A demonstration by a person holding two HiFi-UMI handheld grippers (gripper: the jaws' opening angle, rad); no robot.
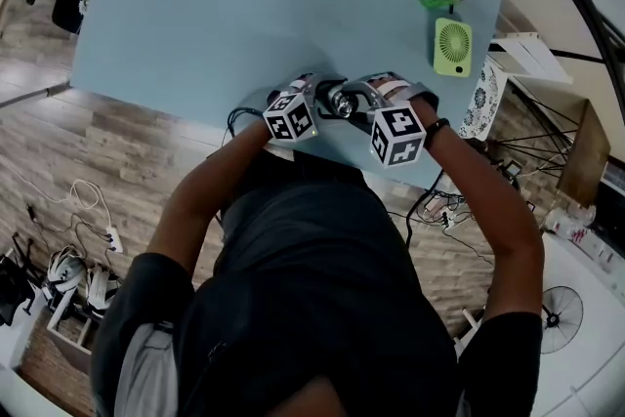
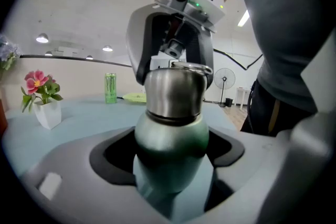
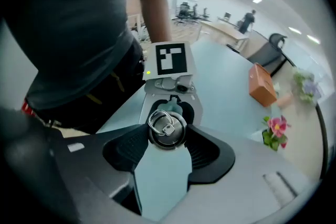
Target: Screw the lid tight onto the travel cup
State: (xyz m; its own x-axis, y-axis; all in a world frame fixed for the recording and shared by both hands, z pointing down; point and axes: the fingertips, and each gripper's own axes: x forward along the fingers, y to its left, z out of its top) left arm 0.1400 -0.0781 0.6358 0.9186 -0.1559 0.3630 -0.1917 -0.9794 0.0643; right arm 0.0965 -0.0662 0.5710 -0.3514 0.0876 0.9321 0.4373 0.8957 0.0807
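Pale blue table, near edge: the travel cup stands upright, its body pinched from the side by the left gripper. The right gripper points down along the cup's axis, jaws pressing the steel lid directly beneath it.

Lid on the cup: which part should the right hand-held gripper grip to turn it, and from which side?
Grip the lid by its round steel side wall, from above, one jaw on each side. The cup stands upright in the left hand-held gripper, so the lid's axis points up. Skip the ring on top: thin and probably loose.
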